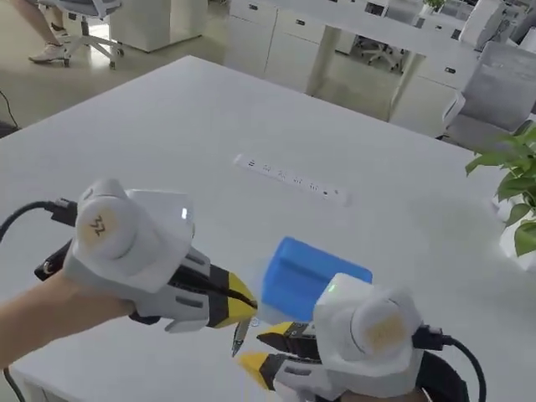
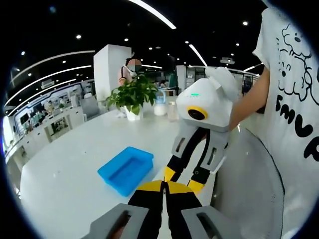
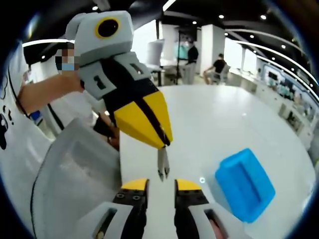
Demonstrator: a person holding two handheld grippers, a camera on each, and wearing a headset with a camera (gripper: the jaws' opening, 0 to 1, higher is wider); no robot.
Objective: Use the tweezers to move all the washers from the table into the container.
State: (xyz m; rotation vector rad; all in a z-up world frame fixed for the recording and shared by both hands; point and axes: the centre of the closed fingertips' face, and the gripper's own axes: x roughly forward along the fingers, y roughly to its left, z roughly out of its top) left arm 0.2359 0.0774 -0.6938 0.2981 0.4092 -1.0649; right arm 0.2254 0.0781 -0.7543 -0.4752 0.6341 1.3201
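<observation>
I log my left claw (image 1: 248, 303) clenched on the tweezers (image 1: 239, 337), tips over the counter (image 1: 167, 126). Right claw (image 3: 162, 185) released, blue container (image 1: 306, 276) near.

Blue container (image 1: 310, 276); white table (image 1: 167, 126); silvery tweezers (image 3: 162, 168); left tool (image 1: 249, 303) and right tool (image 1: 261, 350) yellow-and-black, bodies white.

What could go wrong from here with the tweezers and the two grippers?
1. The tweezers stick out only a little from the shut left gripper, so they may twist when pressed on the table.
2. The open right gripper sits very close to their tips and could knock them.
</observation>
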